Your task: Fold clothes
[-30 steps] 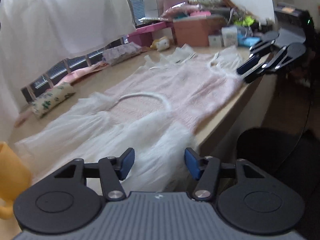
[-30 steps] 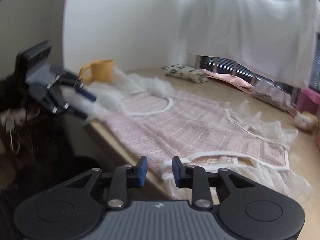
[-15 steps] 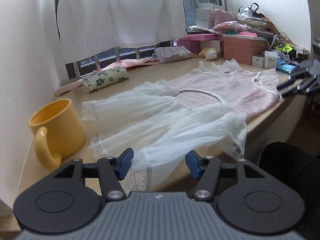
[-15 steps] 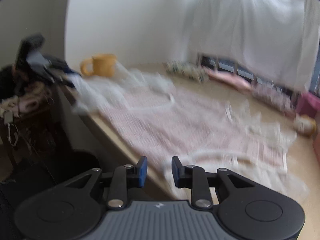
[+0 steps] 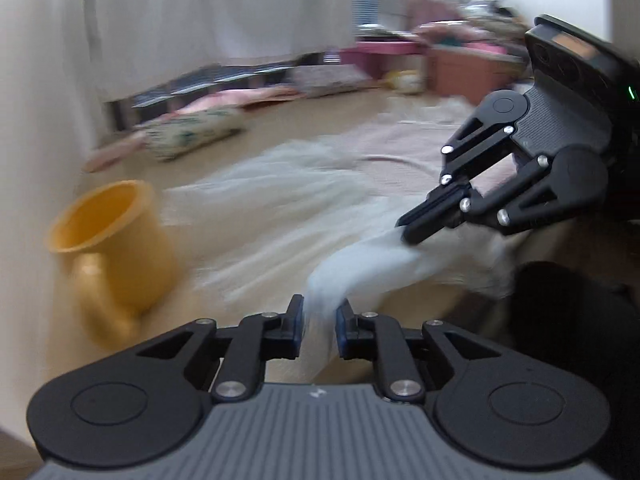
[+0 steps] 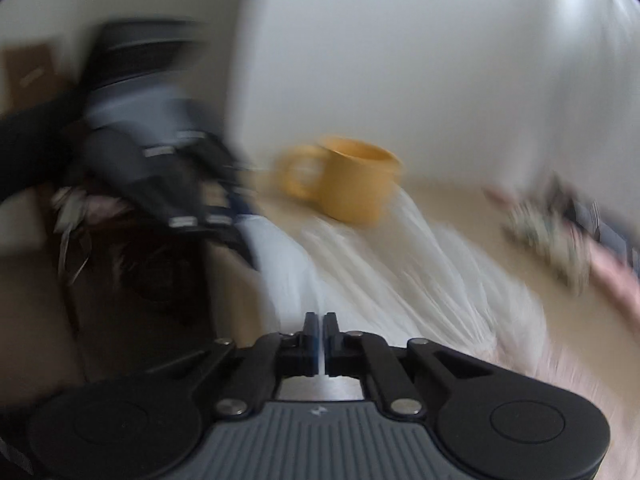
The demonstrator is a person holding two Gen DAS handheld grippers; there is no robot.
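Note:
A pink dress (image 5: 400, 140) with a white tulle skirt (image 5: 280, 200) lies flat on the beige table (image 5: 180, 172). My left gripper (image 5: 321, 320) is shut on a bunched strip of the white hem at the table's near edge. Just to its right, my right gripper (image 5: 410, 230) is shut on the same white hem. In the right wrist view, blurred by motion, my right gripper (image 6: 321, 334) has its fingers almost together on white tulle (image 6: 400, 264), and the left gripper (image 6: 236, 232) shows as a dark smear at the left.
A yellow mug (image 5: 112, 248) stands on the table just left of the hem, and shows as the mug (image 6: 352, 180) against the white wall. A floral pouch (image 5: 192, 136), pink boxes (image 5: 460, 72) and a curtain (image 5: 200, 20) line the far side. A dark chair (image 5: 568, 320) sits below the table edge.
Both grippers have closed on the white hem. The right gripper has swung from the dress's shoulder end to the skirt end, close beside the left one. Both views are now motion-blurred.

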